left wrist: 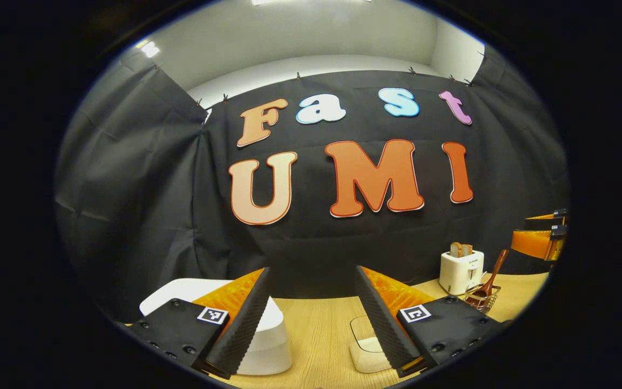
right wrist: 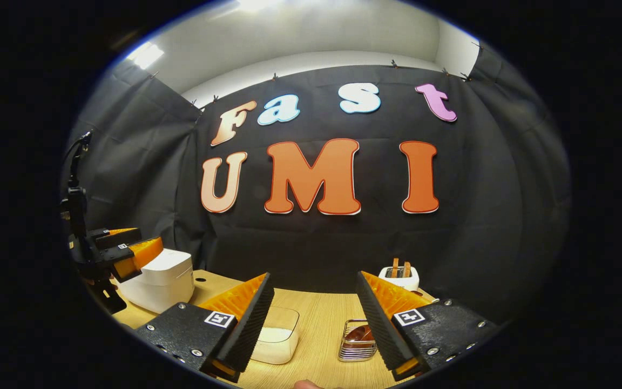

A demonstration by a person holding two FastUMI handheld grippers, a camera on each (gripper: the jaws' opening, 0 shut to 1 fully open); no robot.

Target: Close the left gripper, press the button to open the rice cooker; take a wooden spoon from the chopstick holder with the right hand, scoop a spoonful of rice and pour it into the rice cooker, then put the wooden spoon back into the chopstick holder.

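Both tongs up off the table, nothing held. My left gripper has its fingers wide apart, table showing between them; my right gripper is spread just the same and empty. In the left gripper view the rice cooker sits at about 7 o'clock, partly behind my left-hand finger, lid down as far as I can judge. The clear rice container lies at 5 o'clock, tucked against the other finger. Out at 3 to 4 o'clock the wooden spoon stands tilted in the wire chopstick holder, just beside the white toaster. From the right gripper view the holder is at 5 o'clock near my finger, the rice container at 7 o'clock, the cooker away at 9 o'clock with the left gripper hovering over it. Step in hand, as I read it: bring the left fingers together first, before going down. Spread tips would straddle the lid or catch its edge; closed, they make one blunt point. I cannot make out the button from here, so I should tip the camera down, find it, and then press straight in, squarely, without skidding the cooker. Right tongs stay clear for now.
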